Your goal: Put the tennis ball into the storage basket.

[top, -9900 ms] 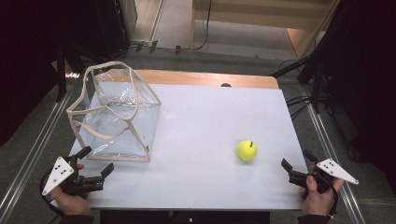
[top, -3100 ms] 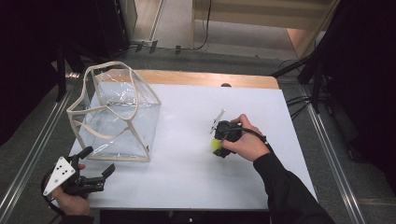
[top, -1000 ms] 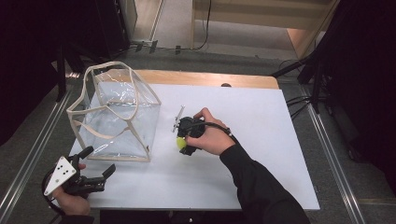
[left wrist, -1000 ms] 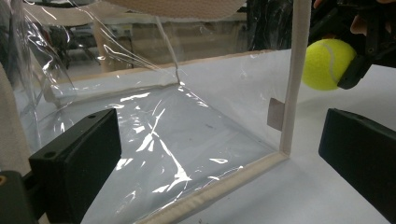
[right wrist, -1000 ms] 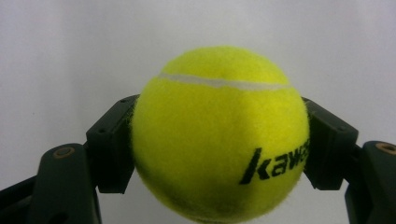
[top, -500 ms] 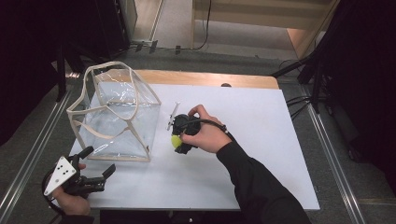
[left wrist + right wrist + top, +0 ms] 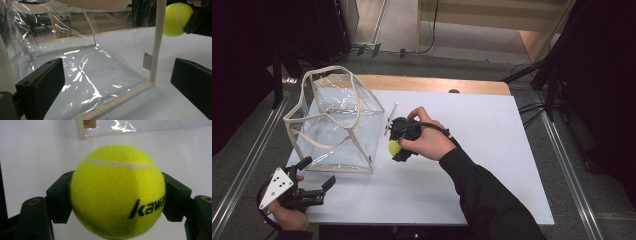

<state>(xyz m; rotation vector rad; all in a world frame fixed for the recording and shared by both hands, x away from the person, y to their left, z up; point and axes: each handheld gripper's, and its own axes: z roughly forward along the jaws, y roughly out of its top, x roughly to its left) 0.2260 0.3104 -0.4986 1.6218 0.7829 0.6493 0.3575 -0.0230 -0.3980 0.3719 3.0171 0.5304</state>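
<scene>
A yellow tennis ball (image 7: pixel 393 147) (image 7: pixel 117 192) (image 7: pixel 177 19) sits clamped between the jaws of my right gripper (image 7: pixel 398 148) (image 7: pixel 117 202), held just above the white table, right beside the near right corner of a clear plastic bag (image 7: pixel 334 130) with cream trim. The bag (image 7: pixel 82 62) stands upright with its mouth open at the top. My left gripper (image 7: pixel 316 176) (image 7: pixel 117 85) rests open at the table's front left corner, its jaws facing the bag's near side with nothing between them.
The white table top (image 7: pixel 492 150) stretches to the right of the ball, with a wooden strip (image 7: pixel 432 84) along its far edge. Metal floor rails (image 7: pixel 572 170) run along both sides of the table.
My right gripper has carried the ball leftward across the table to the bag's corner. The left gripper and the bag have stayed still.
</scene>
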